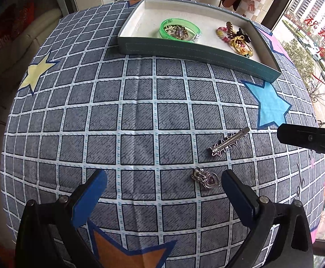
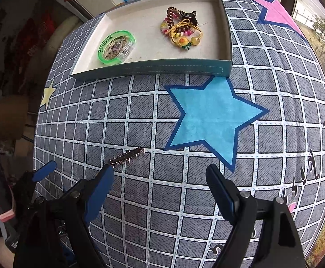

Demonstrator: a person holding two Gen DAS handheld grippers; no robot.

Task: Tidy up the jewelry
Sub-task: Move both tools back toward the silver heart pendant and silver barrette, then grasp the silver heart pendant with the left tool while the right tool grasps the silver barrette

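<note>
Both the left gripper [image 1: 164,186] and right gripper [image 2: 160,182] gape empty near the hair clip [image 1: 228,143], heart pendant [image 1: 207,178] just beside it

Grey-blue checked cloth [image 1: 140,111] with coloured stars, teal tray [image 1: 184,51], green bangle [image 1: 180,31], blue fingers [image 1: 91,198].

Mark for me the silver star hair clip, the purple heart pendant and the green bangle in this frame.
silver star hair clip [image 1: 229,141], left wrist view, middle of the metal bar.
purple heart pendant [image 1: 211,179], left wrist view, on the purple heart stone.
green bangle [image 2: 130,36], right wrist view, on the far right of the green ring, inside the box.
</note>
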